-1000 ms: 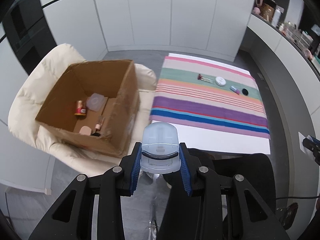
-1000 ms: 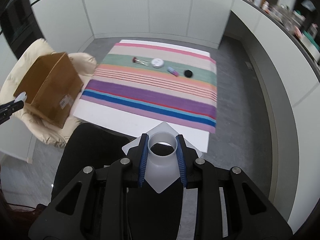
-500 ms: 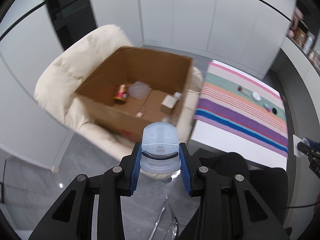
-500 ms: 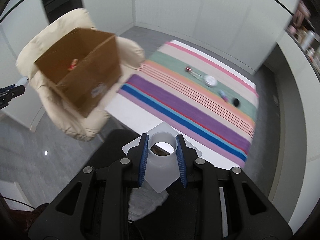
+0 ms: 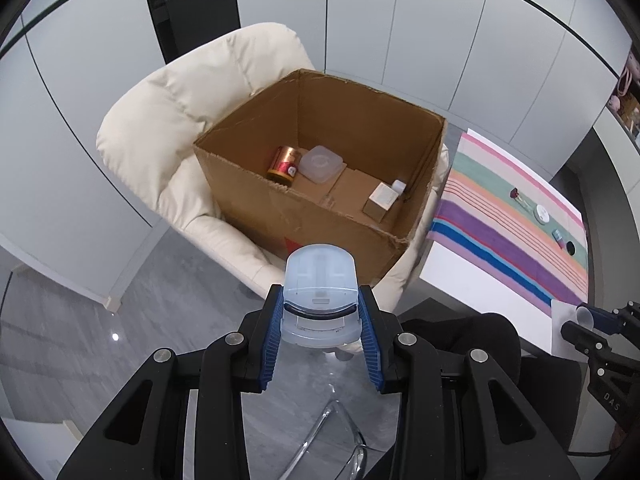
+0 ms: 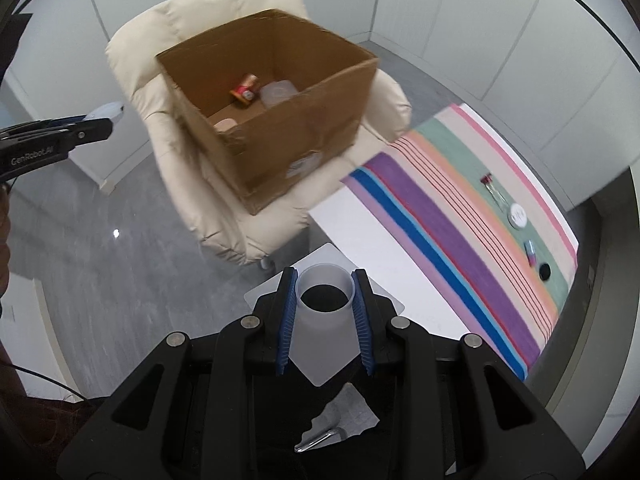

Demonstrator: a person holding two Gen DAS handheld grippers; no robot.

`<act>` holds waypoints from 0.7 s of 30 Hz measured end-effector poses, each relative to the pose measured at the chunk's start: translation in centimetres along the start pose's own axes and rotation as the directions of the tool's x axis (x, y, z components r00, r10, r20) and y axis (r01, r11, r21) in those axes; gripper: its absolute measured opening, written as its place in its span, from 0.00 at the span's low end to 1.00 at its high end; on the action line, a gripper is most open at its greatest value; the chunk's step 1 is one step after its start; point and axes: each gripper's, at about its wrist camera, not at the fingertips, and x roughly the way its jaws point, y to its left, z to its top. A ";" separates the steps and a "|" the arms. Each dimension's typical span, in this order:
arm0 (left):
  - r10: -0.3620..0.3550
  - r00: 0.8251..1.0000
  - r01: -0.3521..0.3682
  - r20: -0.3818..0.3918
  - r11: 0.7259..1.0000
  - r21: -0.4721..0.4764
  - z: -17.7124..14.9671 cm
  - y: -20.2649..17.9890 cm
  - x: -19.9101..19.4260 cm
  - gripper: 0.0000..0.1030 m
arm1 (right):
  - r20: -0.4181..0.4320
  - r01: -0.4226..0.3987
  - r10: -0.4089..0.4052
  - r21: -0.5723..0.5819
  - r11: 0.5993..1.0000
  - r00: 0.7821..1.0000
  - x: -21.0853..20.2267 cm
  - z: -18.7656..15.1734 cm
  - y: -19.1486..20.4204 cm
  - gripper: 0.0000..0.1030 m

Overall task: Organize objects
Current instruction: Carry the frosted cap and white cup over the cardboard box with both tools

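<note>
My left gripper (image 5: 320, 312) is shut on a pale blue translucent plastic case (image 5: 319, 292), held above the floor just in front of an open cardboard box (image 5: 332, 216). The box rests on a cream armchair (image 5: 188, 120) and holds a gold and red can (image 5: 285, 163), a clear lidded tub (image 5: 322, 162) and a small beige carton (image 5: 382, 200). My right gripper (image 6: 323, 308) is shut on a white frosted funnel-shaped container (image 6: 325, 320), its round mouth facing forward, right of the box (image 6: 280, 120) and above the floor.
A striped cloth (image 6: 472, 216) covers a white table (image 6: 372, 236) to the right, with a small brush (image 6: 494, 188), a round white tin (image 6: 518, 216), a small purple bottle (image 6: 531, 252) and a black lid (image 6: 545, 271) on it. White cabinet walls ring the room. Grey floor lies below.
Both grippers swung left from the table toward the armchair, each keeping its grip. The box now fills the middle of both views and the striped cloth has slid to the right.
</note>
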 end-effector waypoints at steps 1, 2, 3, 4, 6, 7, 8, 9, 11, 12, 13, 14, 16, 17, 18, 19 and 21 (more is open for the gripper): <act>0.000 1.000 0.000 -0.004 1.000 -0.002 0.0 0.1 0.2 0.35 | 0.002 0.000 0.000 -0.009 1.000 1.000 0.0 0.2 0.4 0.27; -0.001 1.000 0.001 -0.009 1.000 -0.003 -0.1 0.3 0.3 0.35 | 0.004 -0.001 0.002 -0.017 1.000 1.000 0.1 0.5 0.7 0.27; -0.001 1.000 0.001 -0.011 1.000 -0.003 -0.1 0.3 0.4 0.35 | 0.006 -0.004 0.004 -0.023 1.000 1.000 0.2 0.7 1.1 0.27; -0.003 1.000 0.003 -0.014 1.000 -0.003 -0.2 0.4 0.5 0.35 | 0.007 -0.008 0.009 -0.029 1.000 1.000 0.2 1.0 1.4 0.27; -0.007 1.000 0.007 -0.023 1.000 -0.006 -0.4 0.6 0.9 0.35 | 0.005 -0.022 0.022 -0.035 0.999 1.000 0.4 1.6 1.9 0.27; -0.010 1.000 0.010 -0.026 1.000 -0.007 -0.4 0.7 1.0 0.35 | 0.004 -0.026 0.026 -0.039 0.999 1.000 0.5 1.9 2.2 0.27; -0.014 0.999 0.013 -0.030 1.000 -0.010 -0.4 0.8 1.2 0.35 | 0.003 -0.028 0.028 -0.044 0.999 1.000 0.7 2.2 2.4 0.27; -0.016 0.999 0.016 -0.032 1.000 -0.013 -0.4 0.9 1.4 0.35 | 0.002 -0.027 0.027 -0.048 0.998 1.000 0.8 2.5 2.6 0.27; -0.013 0.999 0.012 -0.034 1.000 -0.021 -0.2 1.2 1.8 0.35 | 0.002 -0.022 0.022 -0.064 0.998 1.000 0.9 3.2 3.1 0.27; -0.002 0.999 0.001 -0.033 1.000 -0.023 -0.1 1.3 2.1 0.35 | 0.005 -0.016 0.017 -0.068 0.998 1.000 1.0 3.5 3.3 0.27; 0.012 1.000 -0.013 -0.029 1.000 -0.025 0.1 1.4 2.3 0.35 | 0.010 -0.011 0.012 -0.072 0.997 1.000 1.0 3.9 3.5 0.27; 0.020 0.999 -0.020 -0.026 0.999 -0.026 0.4 1.4 2.5 0.35 | 0.013 -0.008 0.009 -0.076 0.997 1.000 1.2 4.3 3.7 0.27; 0.021 1.000 -0.022 -0.023 0.999 -0.028 1.0 1.6 3.0 0.35 | 0.022 -0.009 0.011 -0.074 0.997 1.000 1.4 5.2 3.9 0.27; 0.026 0.999 -0.027 -0.020 0.999 -0.030 1.5 1.7 3.4 0.35 | 0.025 -0.009 0.011 -0.068 0.998 1.000 1.5 5.8 3.9 0.27; 0.028 0.999 -0.029 -0.016 0.999 -0.027 2.0 1.7 3.6 0.35 | 0.029 -0.003 0.005 -0.066 0.998 1.000 1.7 6.4 3.9 0.27; 0.030 0.999 -0.030 -0.014 0.999 -0.026 2.5 1.7 3.9 0.35 | 0.037 0.007 -0.005 -0.067 0.998 0.999 1.9 7.1 3.9 0.27; 0.030 1.000 -0.030 -0.005 0.999 -0.024 3.9 1.7 4.5 0.35 | 0.045 0.006 -0.003 -0.061 0.998 0.999 2.5 8.8 3.9 0.27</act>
